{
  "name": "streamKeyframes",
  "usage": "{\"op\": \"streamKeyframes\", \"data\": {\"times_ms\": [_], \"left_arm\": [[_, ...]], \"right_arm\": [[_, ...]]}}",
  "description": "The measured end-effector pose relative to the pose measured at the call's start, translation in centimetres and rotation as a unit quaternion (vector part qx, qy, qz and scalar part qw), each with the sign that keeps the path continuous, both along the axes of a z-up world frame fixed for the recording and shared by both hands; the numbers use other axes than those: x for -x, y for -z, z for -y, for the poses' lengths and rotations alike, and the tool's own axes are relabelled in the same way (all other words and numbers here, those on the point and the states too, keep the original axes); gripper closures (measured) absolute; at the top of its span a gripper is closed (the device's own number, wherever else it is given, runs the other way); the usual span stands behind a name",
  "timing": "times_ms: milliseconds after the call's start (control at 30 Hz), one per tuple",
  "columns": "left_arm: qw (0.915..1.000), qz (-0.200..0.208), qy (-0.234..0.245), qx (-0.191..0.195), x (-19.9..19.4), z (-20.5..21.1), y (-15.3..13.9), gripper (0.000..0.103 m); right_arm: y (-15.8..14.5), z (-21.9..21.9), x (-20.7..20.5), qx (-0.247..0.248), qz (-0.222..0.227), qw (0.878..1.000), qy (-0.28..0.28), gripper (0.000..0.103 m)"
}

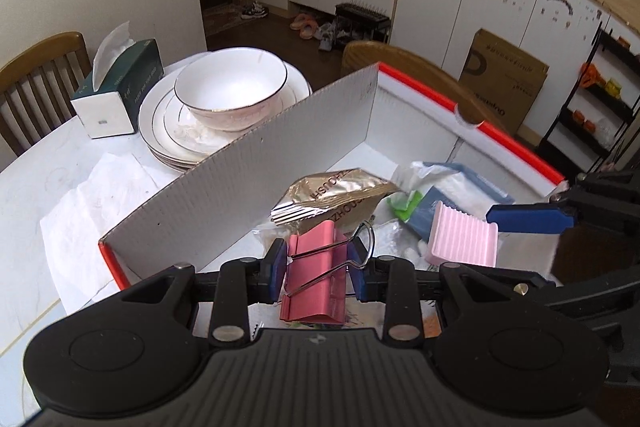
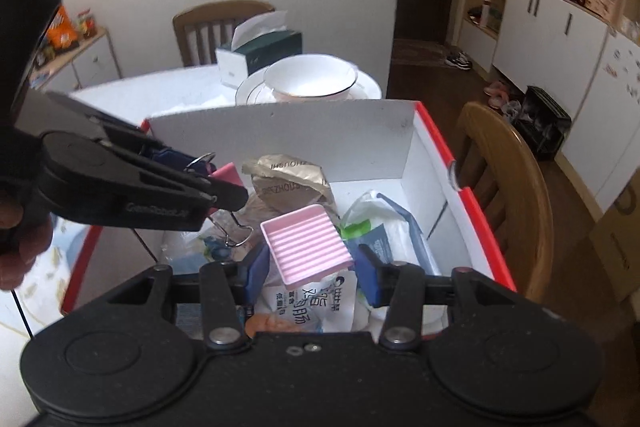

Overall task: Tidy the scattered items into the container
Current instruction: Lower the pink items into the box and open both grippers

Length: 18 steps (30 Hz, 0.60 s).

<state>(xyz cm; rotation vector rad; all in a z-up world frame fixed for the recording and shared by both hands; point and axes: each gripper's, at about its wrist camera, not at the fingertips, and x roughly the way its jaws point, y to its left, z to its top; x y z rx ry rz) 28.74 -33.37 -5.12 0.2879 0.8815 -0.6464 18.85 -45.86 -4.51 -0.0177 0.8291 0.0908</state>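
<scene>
Hovering over the box (image 1: 248, 163), left gripper (image 1: 318, 273) is clamping the pink binder clip (image 1: 316, 275) and right gripper (image 2: 310, 267) is pinching the pink ribbed tray (image 2: 306, 245), both poised for dropping in.

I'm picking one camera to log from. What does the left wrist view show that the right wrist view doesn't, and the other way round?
Left wrist only: the left tool shut on the pink binder clip, and a crumpled tissue on the table.

Right wrist only: the pink ridged soap dish between the right tool's fingers, and a side cabinet with snacks.

Both: the red-edged cardboard box, gold foil packet, white bowl on plates, tissue box.
</scene>
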Motion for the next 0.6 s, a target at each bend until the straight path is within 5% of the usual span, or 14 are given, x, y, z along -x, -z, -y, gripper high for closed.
{"op": "streamKeyframes", "data": {"times_ms": [600], "left_arm": [[0.9993, -0.014, 0.013, -0.033, -0.5, 1.5, 2.6, 0.072]], "right_arm": [[3.5, -1.0, -2.3, 0.081, -0.037, 0.995, -0.045, 0.058]]}}
